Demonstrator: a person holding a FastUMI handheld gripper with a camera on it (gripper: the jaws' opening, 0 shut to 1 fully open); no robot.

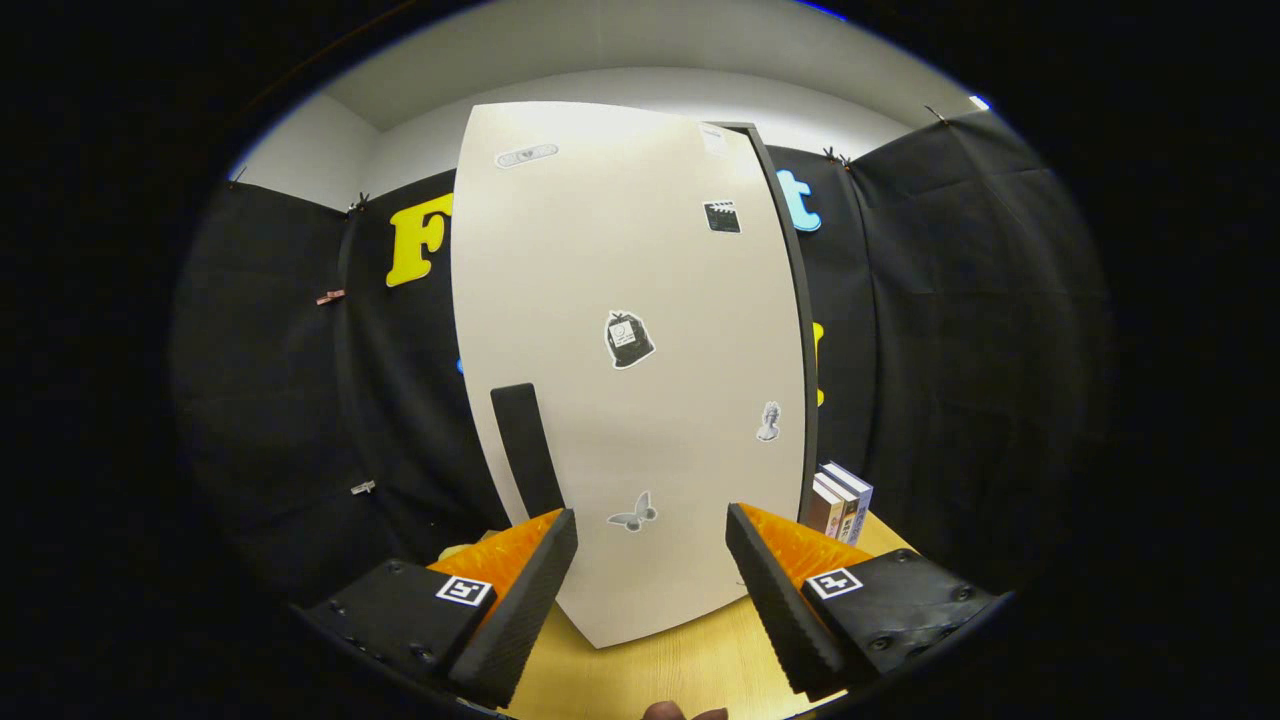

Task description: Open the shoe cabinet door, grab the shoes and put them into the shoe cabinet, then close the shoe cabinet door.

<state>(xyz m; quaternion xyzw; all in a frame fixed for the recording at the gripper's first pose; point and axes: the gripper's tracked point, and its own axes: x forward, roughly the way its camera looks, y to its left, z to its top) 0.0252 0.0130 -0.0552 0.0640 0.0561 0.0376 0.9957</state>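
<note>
1. The claw (pixel 650 590) sits at the bottom centre of the frame, its 2 fingers spread wide with nothing between them but bare pale wooden worktop (pixel 680 665).

2. Just ahead of the fingers, filling the middle of the frame, stands the tall off-white flat-panel shoe cabinet door (pixel 620 300). Its dark right edge shows, so it may sit slightly ajar; I cannot tell for certain.

3. A long black vertical bar handle (pixel 527 450) is fixed to the door at lower left of centre, just above the left finger.

4. I cannot say where the shoes are, so by my judgement the task is either at the opening step or at the closing one.

5. If opening, the next move calls for shifting the claw left and up, bracketing the handle, closing on it and pulling along the door's swing.

6. Small stickers dot the door: a butterfly (pixel 633 513), a bust, a clapperboard, a bag; none carries writing I can read.

7. A few upright books (pixel 840 500) stand at lower right beside the cabinet, their spines too small to read.
</note>
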